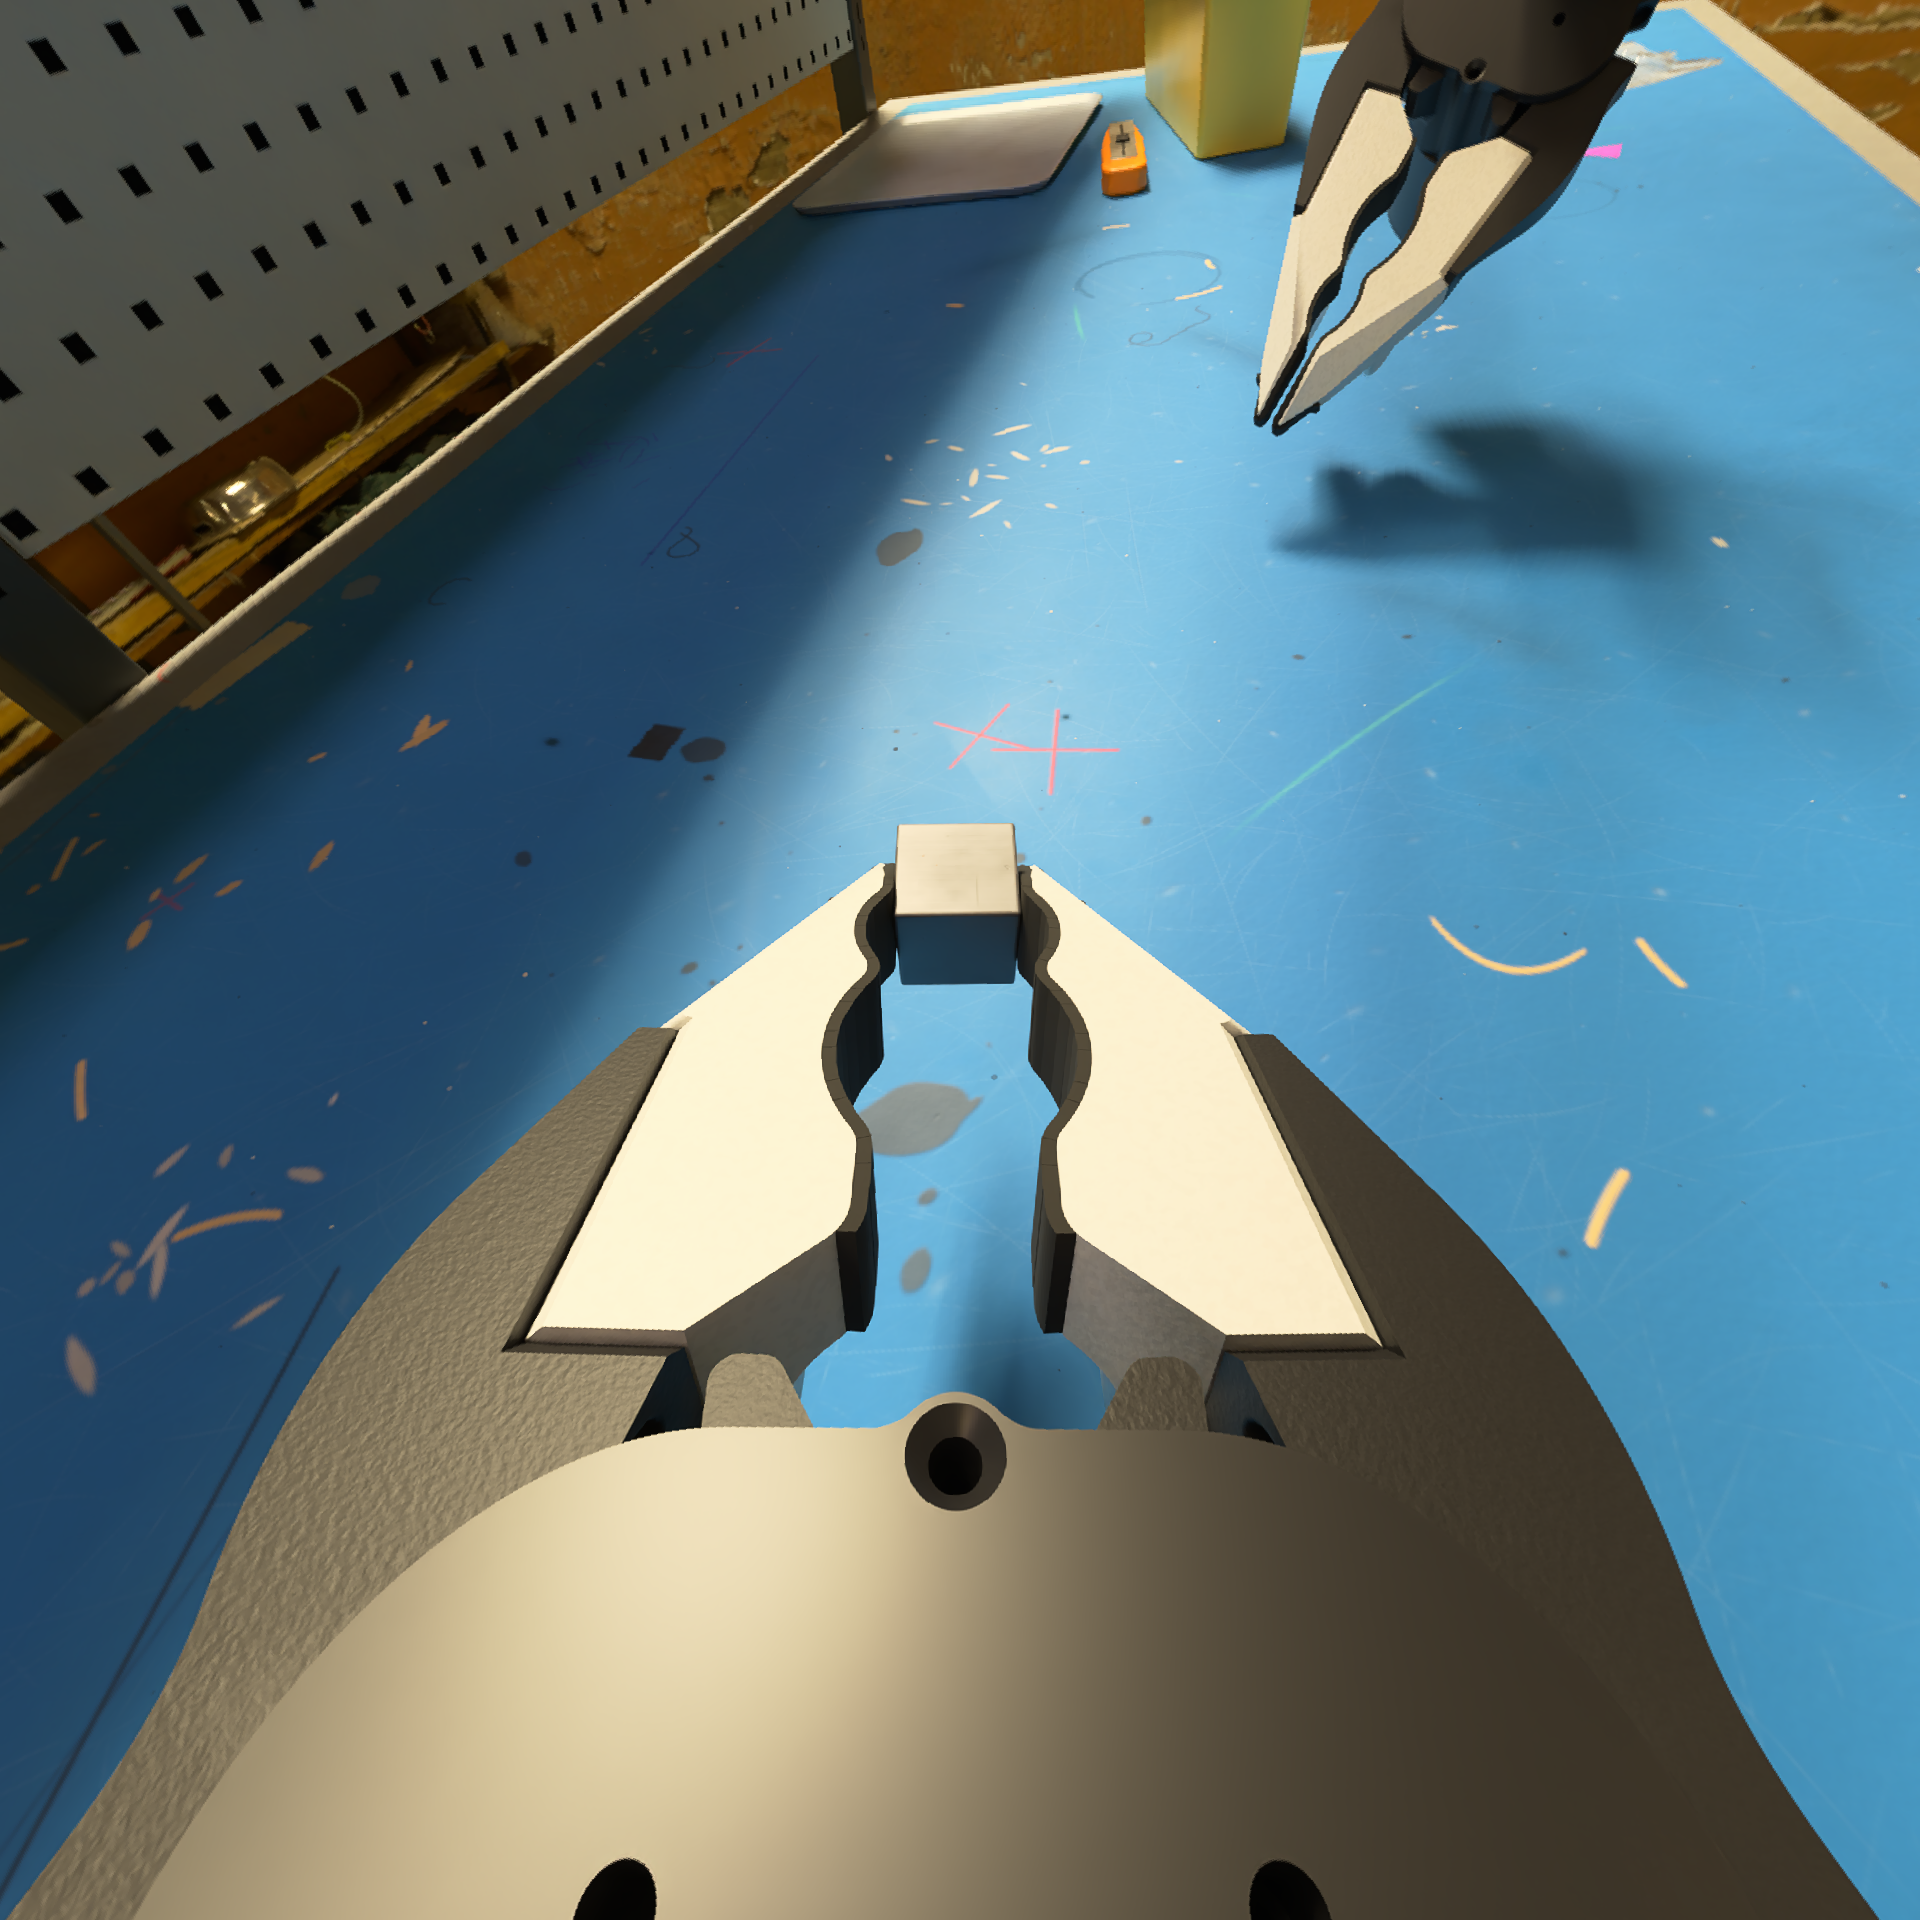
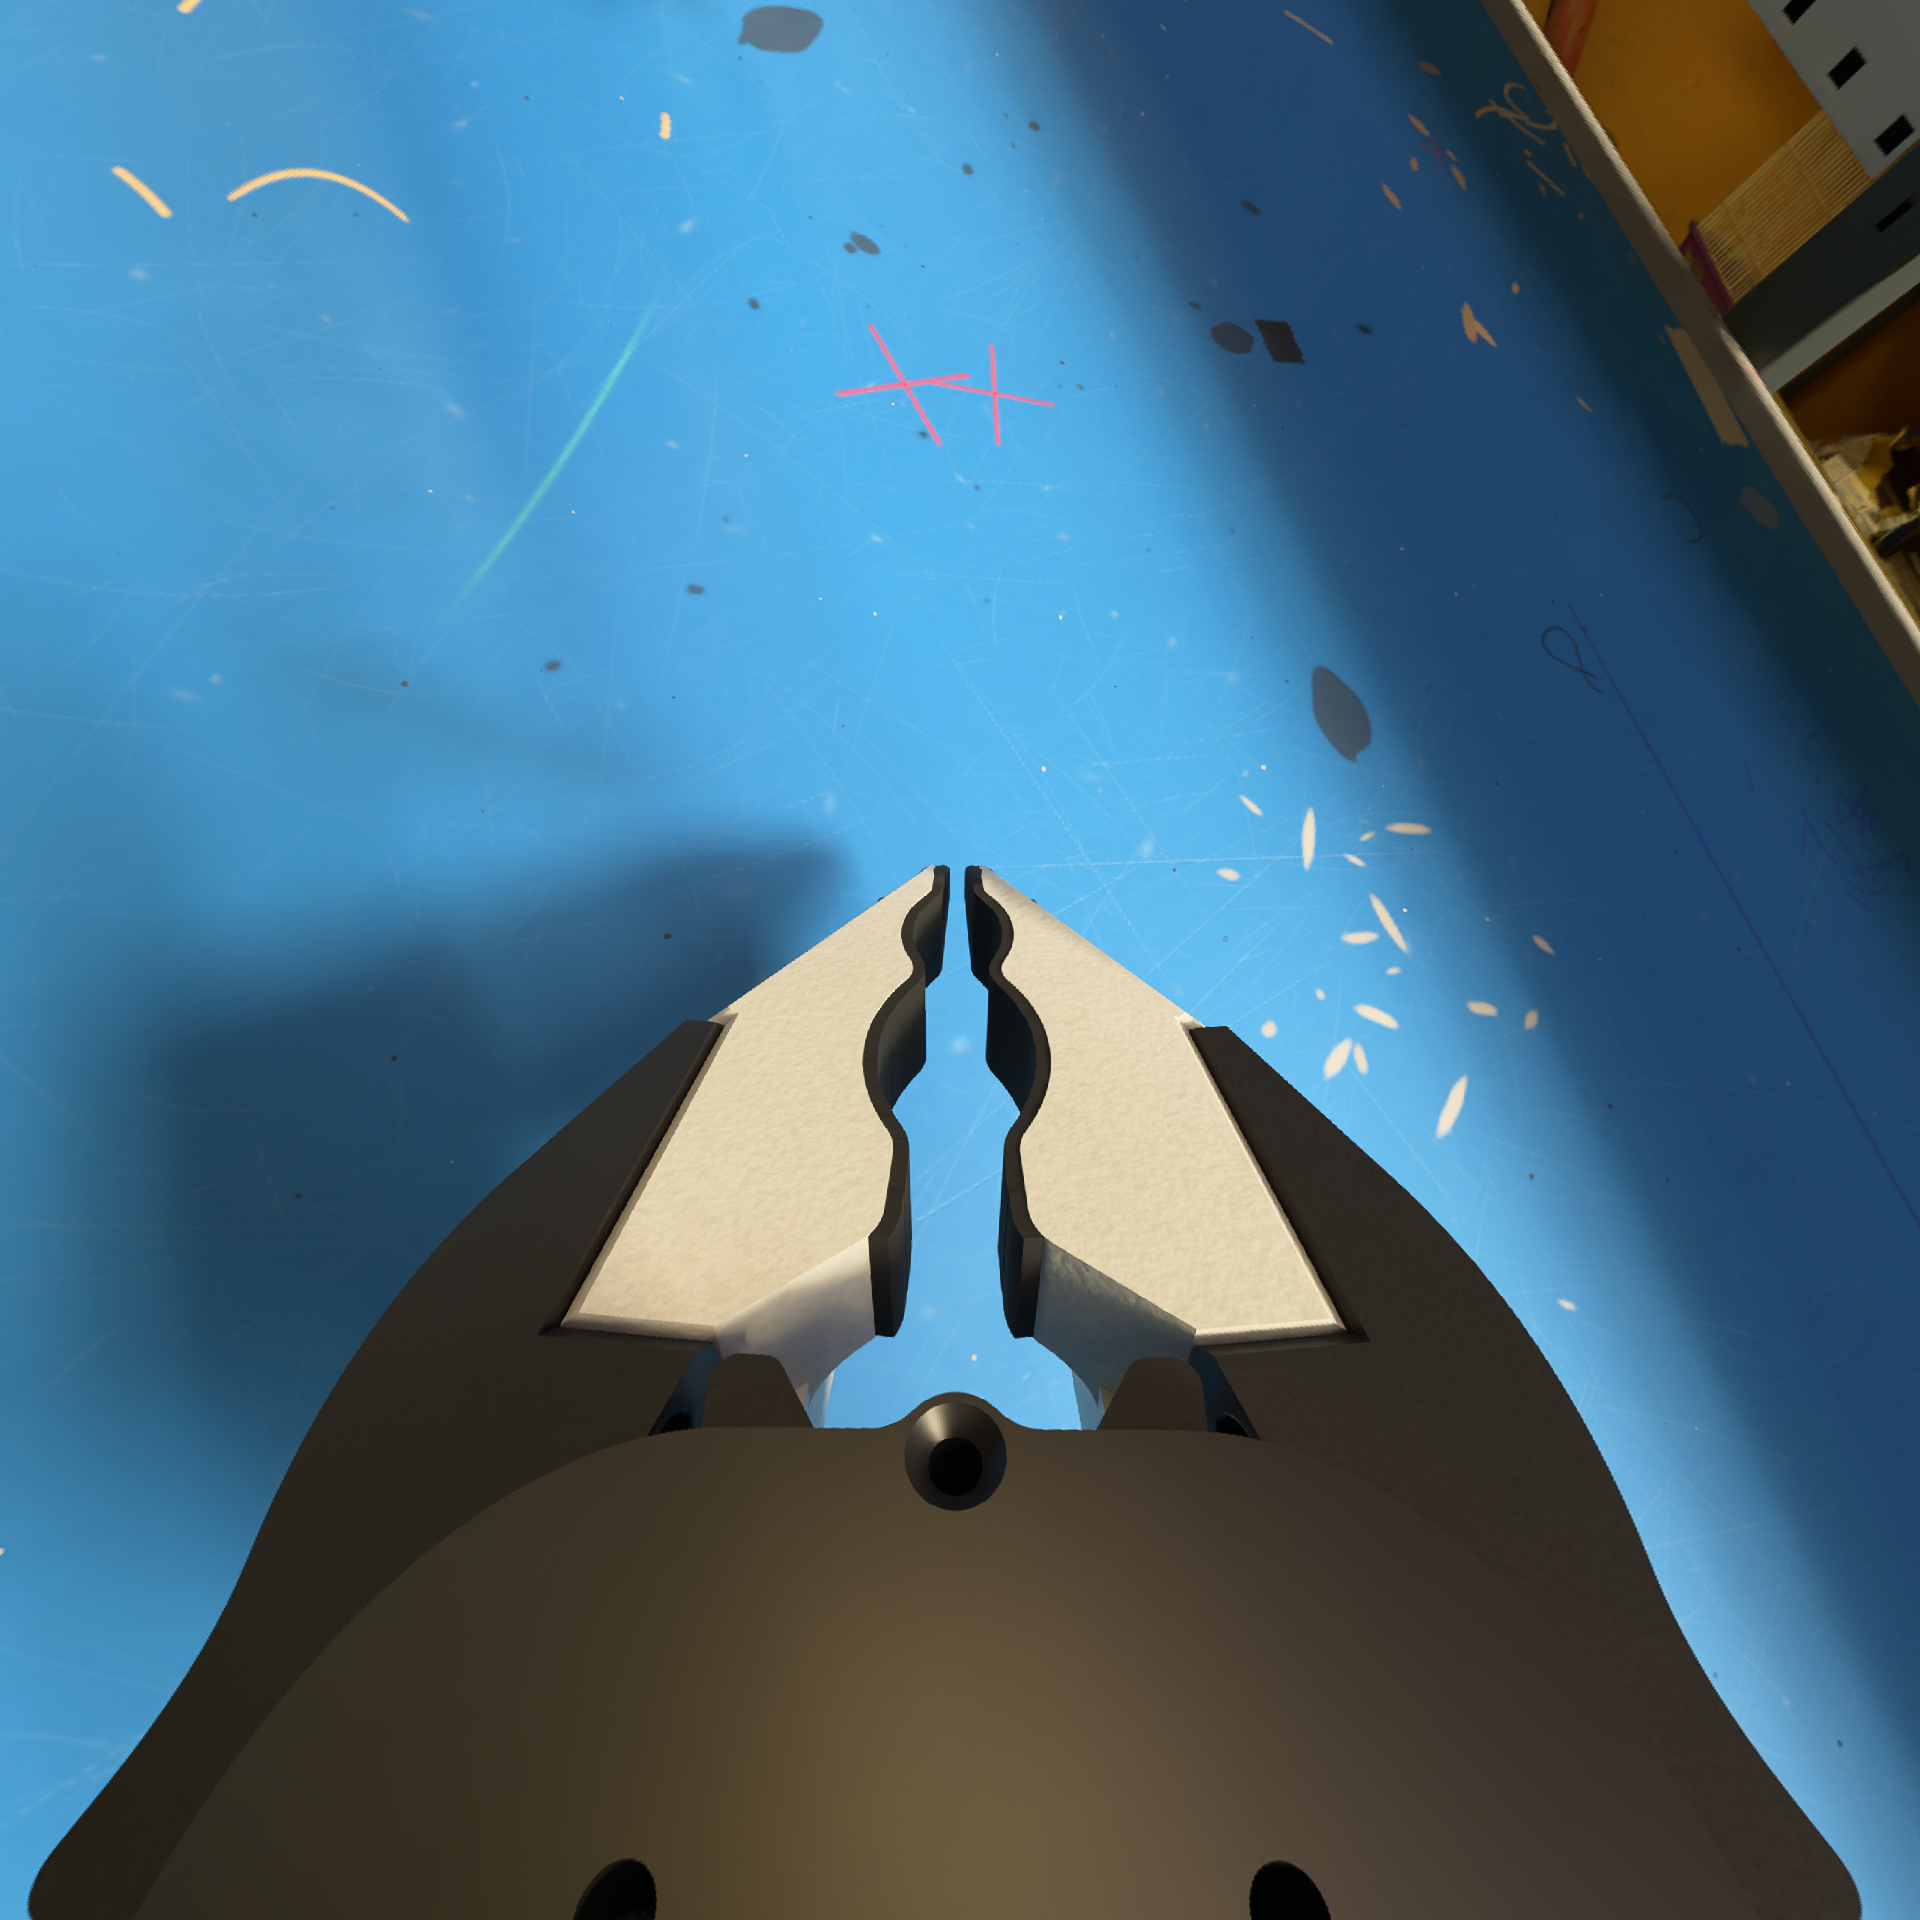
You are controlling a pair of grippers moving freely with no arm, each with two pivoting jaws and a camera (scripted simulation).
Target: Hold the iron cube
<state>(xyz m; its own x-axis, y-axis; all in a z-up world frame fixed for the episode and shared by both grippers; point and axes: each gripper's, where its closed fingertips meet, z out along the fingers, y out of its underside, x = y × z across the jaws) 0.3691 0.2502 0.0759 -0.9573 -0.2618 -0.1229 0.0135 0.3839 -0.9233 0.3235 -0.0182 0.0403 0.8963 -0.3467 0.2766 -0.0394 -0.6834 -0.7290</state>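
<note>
The iron cube (image 1: 956, 902) is a small grey metal block. In the left wrist view it sits between the tips of my left gripper (image 1: 956, 883), whose fingers are shut on its two sides, above the blue table top (image 1: 1351, 831). My right gripper (image 2: 956, 878) is shut and empty, its tips nearly touching, above the blue table. It also shows in the left wrist view (image 1: 1283, 416), hanging point-down at the far right, well apart from the cube. The cube does not show in the right wrist view.
A perforated grey back panel (image 1: 364, 208) and its frame rail run along the left edge. At the far end stand a grey flat tray (image 1: 956, 156), an orange tool (image 1: 1124, 158) and a yellow-green box (image 1: 1226, 73). A pink cross mark (image 1: 1023, 746) lies just beyond the cube.
</note>
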